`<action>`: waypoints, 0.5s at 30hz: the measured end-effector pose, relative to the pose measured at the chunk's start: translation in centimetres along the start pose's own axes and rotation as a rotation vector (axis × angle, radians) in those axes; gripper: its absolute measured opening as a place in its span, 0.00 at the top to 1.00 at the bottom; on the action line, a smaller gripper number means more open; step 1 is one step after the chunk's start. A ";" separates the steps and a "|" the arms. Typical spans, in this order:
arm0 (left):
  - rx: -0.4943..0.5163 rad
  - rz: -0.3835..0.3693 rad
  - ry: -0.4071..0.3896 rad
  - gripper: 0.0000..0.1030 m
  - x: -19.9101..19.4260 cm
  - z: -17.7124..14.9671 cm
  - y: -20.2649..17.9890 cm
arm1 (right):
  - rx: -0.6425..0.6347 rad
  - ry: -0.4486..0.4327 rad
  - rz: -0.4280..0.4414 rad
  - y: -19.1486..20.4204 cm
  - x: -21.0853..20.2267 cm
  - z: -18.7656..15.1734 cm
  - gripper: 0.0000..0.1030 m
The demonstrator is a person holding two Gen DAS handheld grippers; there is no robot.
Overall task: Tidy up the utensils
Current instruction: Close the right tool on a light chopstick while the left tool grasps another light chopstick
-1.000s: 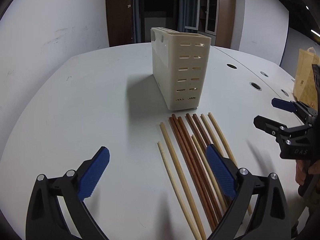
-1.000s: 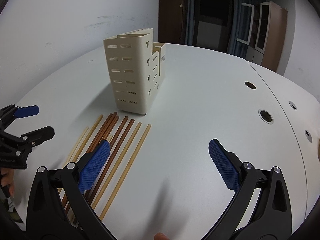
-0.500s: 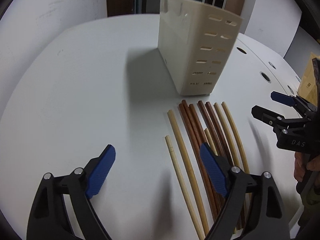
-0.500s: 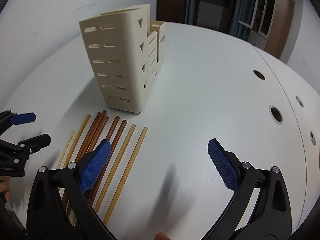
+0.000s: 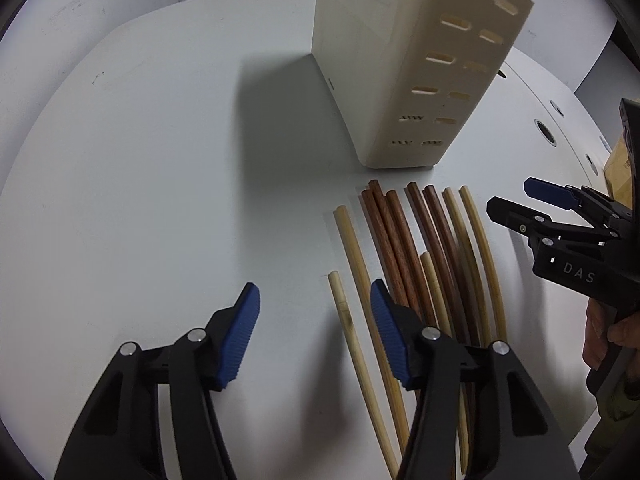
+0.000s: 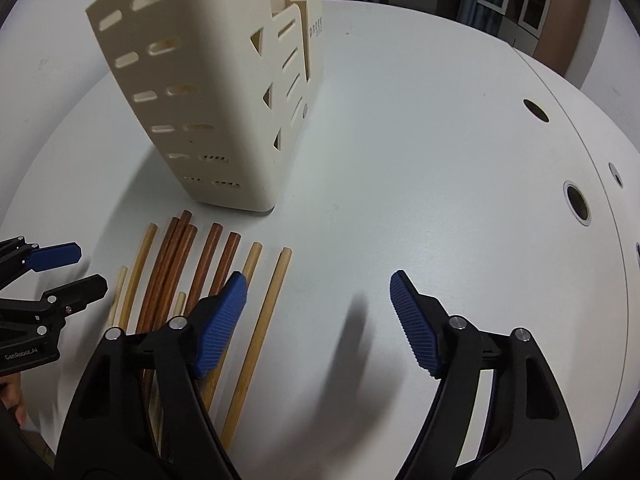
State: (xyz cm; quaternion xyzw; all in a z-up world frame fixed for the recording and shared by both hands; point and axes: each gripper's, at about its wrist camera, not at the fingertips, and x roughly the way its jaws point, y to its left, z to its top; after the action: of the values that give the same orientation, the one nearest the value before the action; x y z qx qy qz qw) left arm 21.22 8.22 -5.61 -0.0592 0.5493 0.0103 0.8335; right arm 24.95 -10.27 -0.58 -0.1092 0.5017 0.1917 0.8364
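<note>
Nothing was sorted yet: all the chopsticks [image 5: 404,248] lay on the table [image 5: 160,160] at the holder's [image 5: 404,64] six o'clock. The left gripper [image 5: 316,336] and right gripper [image 6: 316,320] had just been narrowing, fingers apart, gripping nothing.

Left wrist view: mounted behind the left gripper [image 5: 314,336], angled steeply down at the surface [image 5: 140,168], close; right wrist view: likewise behind the right gripper [image 6: 316,324]; both share the chopsticks [image 5: 404,248] and cream holder [image 6: 208,92], seen from opposite sides; each view shows the other gripper at its edge.
</note>
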 end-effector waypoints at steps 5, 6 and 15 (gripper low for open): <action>0.000 0.002 0.026 0.52 0.9 0.2 0.3 | 0.008 0.013 0.001 0.1 0.6 0.2 0.42; 0.000 0.003 0.030 0.53 1.1 0.2 0.3 | 0.010 0.010 0.008 0.1 0.7 0.2 0.42; 0.030 0.022 0.037 0.56 1.5 -0.1 0.3 | -0.006 0.038 0.010 1.2 2.1 0.3 0.52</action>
State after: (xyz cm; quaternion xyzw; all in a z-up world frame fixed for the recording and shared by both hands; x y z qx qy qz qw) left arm 21.67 8.40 -7.04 -0.0409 0.5652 0.0101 0.8239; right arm 25.54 -8.64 -2.31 -0.1129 0.5173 0.1953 0.8255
